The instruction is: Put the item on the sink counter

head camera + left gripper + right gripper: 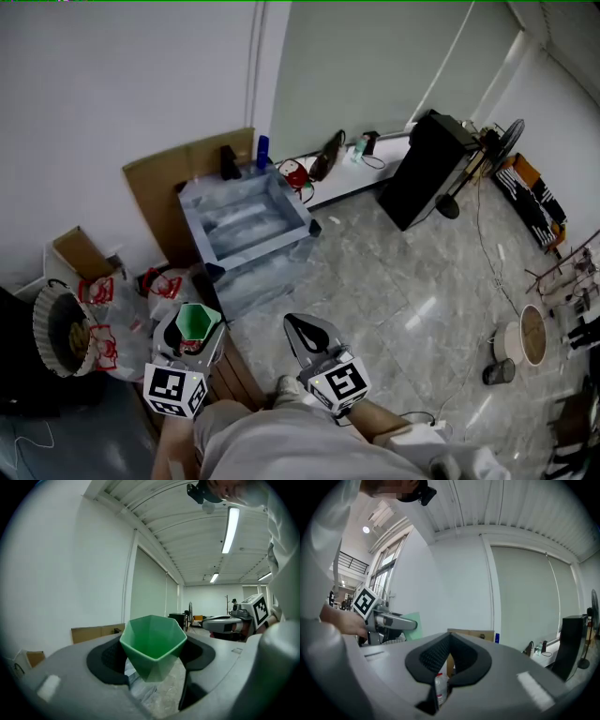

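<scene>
Left hand-held gripper point(152, 657) clamps a green faceted cup point(153, 639) between its pads, with the sink unit point(246, 221) well ahead; right hand-held gripper point(449, 643) is closed, empty.

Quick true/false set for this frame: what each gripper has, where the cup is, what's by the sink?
1. The left gripper is shut on a green cup. True.
2. The right gripper holds a bottle. False: its jaws are together with nothing between them.
3. The cup stands on the sink counter. False: it is in the left gripper, apart from the counter.
4. A blue bottle stands at the counter's far side. True.
</scene>
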Action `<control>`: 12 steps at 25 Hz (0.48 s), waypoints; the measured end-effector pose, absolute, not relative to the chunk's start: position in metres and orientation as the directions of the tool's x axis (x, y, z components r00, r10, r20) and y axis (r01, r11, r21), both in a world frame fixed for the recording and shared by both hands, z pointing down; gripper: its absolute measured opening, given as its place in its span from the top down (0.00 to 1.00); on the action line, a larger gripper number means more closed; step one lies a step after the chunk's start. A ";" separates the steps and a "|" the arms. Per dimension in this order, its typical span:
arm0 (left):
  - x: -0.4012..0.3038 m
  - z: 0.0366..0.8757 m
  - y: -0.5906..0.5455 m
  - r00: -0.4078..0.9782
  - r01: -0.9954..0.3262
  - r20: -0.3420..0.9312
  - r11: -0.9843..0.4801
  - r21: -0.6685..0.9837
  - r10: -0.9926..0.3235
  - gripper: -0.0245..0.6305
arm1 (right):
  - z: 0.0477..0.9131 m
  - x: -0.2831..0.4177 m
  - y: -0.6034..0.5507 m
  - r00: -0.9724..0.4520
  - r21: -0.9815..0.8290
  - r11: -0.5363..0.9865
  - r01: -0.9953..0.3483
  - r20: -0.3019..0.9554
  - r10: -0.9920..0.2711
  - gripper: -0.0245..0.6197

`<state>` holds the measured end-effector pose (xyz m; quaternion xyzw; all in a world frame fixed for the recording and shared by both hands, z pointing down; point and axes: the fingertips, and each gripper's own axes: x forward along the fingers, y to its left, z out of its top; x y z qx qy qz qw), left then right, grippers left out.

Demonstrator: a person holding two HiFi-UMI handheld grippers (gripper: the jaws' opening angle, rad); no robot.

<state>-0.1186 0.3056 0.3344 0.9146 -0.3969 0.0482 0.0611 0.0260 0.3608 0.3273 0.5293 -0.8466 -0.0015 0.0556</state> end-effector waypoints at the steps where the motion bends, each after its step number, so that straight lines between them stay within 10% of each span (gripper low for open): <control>1: -0.117 0.335 0.304 0.680 -0.732 0.141 -0.677 0.075 -0.720 0.48 | 0.328 0.028 0.360 -0.437 0.053 0.442 -0.895 0.092 -0.895 0.96; 12: -0.092 0.341 0.261 0.644 -0.763 0.169 -0.643 0.068 -0.746 0.48 | 0.332 0.058 0.322 -0.466 0.068 0.473 -0.878 0.105 -0.879 0.96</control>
